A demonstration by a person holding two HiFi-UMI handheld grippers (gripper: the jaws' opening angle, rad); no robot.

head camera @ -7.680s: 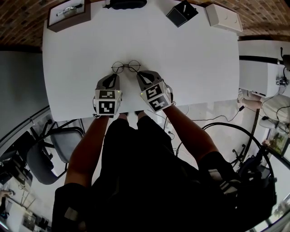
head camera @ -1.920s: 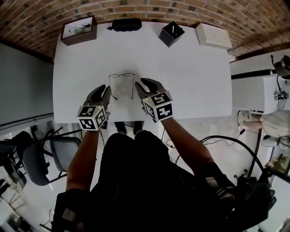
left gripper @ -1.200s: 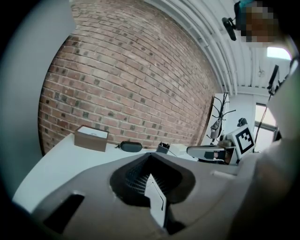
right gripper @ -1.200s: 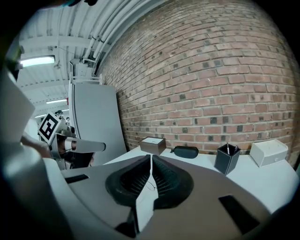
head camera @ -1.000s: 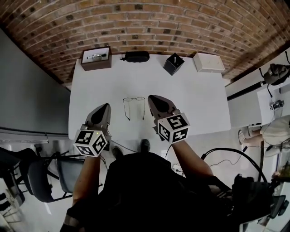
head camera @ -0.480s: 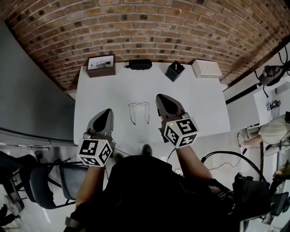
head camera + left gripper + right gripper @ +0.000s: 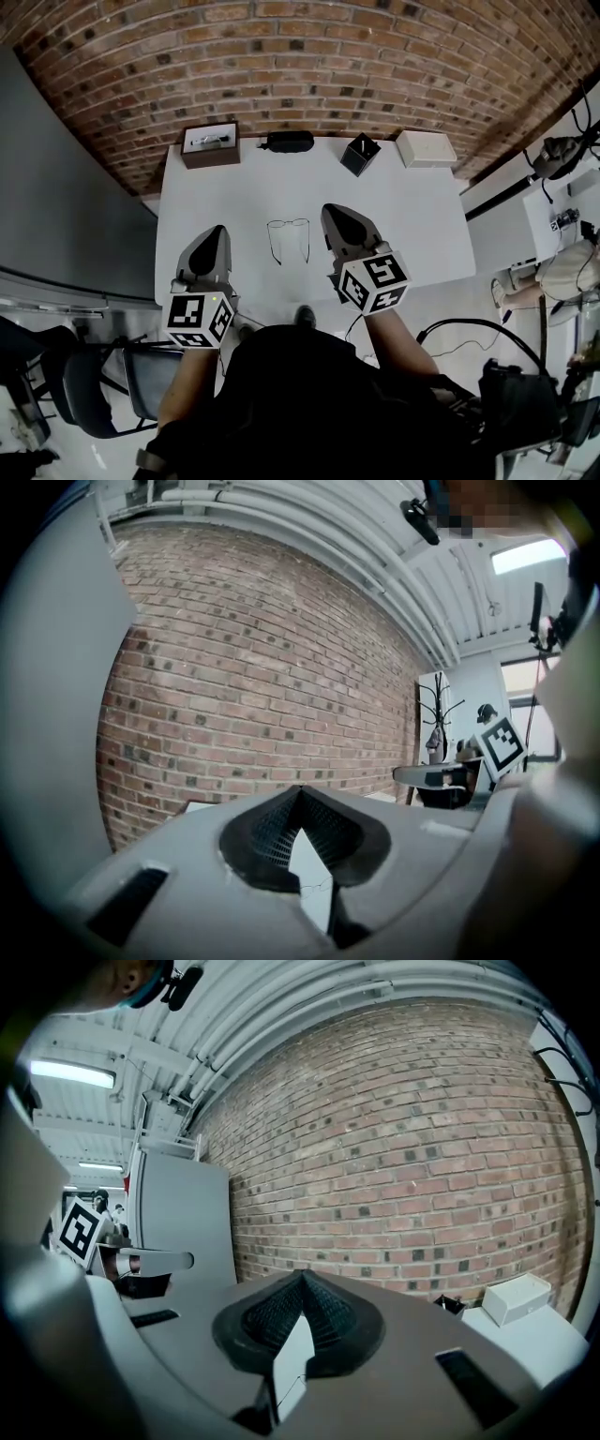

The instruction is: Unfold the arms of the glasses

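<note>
Left gripper (image 7: 216, 234) and right gripper (image 7: 333, 214) are hovering closed and empty beside glasses (image 7: 288, 225). Arms (image 7: 271, 249) appear unfolded, so keeping clear is advisable.

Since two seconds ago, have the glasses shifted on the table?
No. Glasses lie at the same left-of-centre spot on the table, midway front to back.
</note>
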